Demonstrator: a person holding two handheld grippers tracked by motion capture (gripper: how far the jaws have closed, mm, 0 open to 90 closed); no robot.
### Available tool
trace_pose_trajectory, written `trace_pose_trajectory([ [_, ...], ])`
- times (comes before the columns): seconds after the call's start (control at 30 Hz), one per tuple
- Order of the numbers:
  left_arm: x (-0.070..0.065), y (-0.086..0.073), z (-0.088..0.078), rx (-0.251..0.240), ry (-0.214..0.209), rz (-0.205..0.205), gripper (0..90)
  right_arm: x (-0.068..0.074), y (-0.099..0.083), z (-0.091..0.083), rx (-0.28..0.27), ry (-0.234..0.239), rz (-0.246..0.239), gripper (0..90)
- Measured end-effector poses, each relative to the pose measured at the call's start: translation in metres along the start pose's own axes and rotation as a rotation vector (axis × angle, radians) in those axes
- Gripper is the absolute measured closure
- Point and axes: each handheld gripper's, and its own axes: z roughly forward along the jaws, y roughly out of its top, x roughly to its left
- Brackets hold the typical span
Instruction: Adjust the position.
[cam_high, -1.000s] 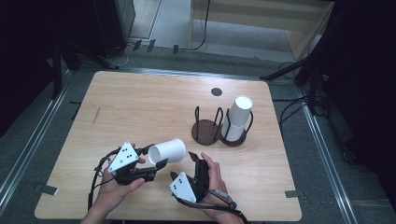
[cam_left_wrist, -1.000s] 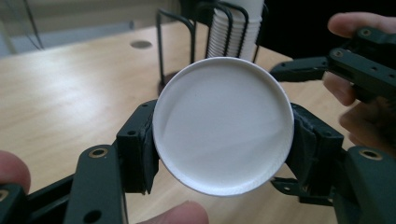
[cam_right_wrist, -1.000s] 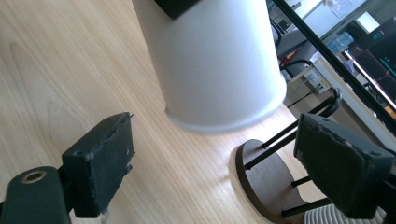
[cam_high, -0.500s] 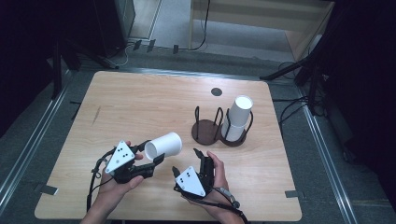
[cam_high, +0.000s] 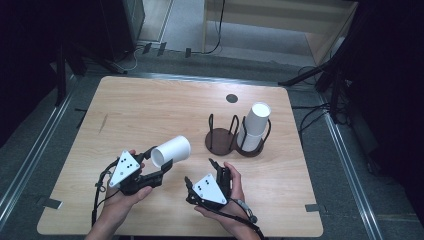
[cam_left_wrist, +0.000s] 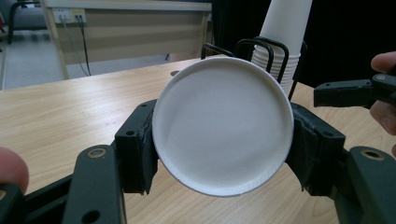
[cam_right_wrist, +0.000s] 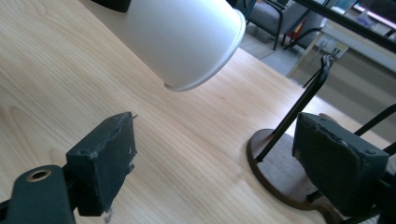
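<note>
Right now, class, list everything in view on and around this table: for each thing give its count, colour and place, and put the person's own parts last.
Table: one, light wood, centre of the high view.
Single cup: one, white, lying sideways above the table's near left, clamped between the left gripper's pads.
Cup stack: one stack, white, upright in the right ring of the holder.
Cup holder: one, dark brown with black wire loops, right of centre; left ring empty.
Round spot: one, dark, on the table near the far edge.
Left gripper: one, black, near left, shut on the single cup.
Right gripper: one, black, near centre, jaws apart, nothing between them.
Hands: two, at the near edge.
</note>
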Motion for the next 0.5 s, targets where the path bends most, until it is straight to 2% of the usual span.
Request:
trace_pose_trajectory([
  [0.03, 0.000, 0.000, 0.000, 0.000, 0.000, 0.000, 34.7, 0.000, 0.000, 0.000, 0.000, 0.000, 0.000, 13.9],
  [0.07, 0.000, -0.001, 0.000, -0.007, -0.008, 0.007, 34.7, -0.001, 0.000, 0.000, 0.000, 0.017, 0.031, 14.1],
  [0.1, 0.000, -0.001, 0.000, -0.007, -0.008, 0.007, 34.7, -0.001, 0.000, 0.000, 0.000, 0.017, 0.031, 14.1],
  [0.17, -0.001, -0.002, 0.001, -0.018, -0.011, 0.020, 34.8, -0.002, 0.001, 0.001, -0.004, 0.035, 0.080, 15.1],
  [0.2, -0.001, -0.003, 0.002, -0.029, -0.011, 0.025, 34.8, -0.004, 0.002, 0.001, -0.006, 0.051, 0.124, 16.4],
  [0.23, -0.001, -0.003, 0.002, -0.029, -0.011, 0.025, 34.8, -0.004, 0.002, 0.001, -0.006, 0.051, 0.124, 16.4],
  [0.27, -0.001, -0.003, 0.002, -0.036, -0.010, 0.023, 34.8, -0.008, 0.003, 0.001, 0.000, 0.062, 0.191, 18.5],
  [0.3, 0.000, -0.003, 0.002, -0.049, -0.009, 0.021, 34.8, -0.011, 0.004, 0.000, 0.007, 0.068, 0.227, 19.6],
  [0.33, 0.000, -0.002, 0.002, -0.052, -0.011, 0.018, 34.8, -0.015, 0.005, 0.000, 0.014, 0.085, 0.297, 20.2],
  [0.4, 0.001, -0.002, 0.001, -0.059, -0.008, 0.015, 34.8, -0.023, 0.007, -0.001, 0.020, 0.101, 0.390, 21.4],
  [0.43, 0.001, -0.002, 0.001, -0.063, -0.007, 0.012, 34.8, -0.023, 0.007, -0.001, 0.020, 0.101, 0.390, 21.4],
  [0.47, 0.002, -0.003, 0.002, -0.065, -0.007, 0.010, 34.9, -0.029, 0.008, -0.003, 0.023, 0.112, 0.450, 19.6],
  [0.5, 0.002, -0.003, 0.002, -0.066, -0.007, 0.008, 34.9, -0.029, 0.008, -0.003, 0.023, 0.112, 0.450, 19.6],
])
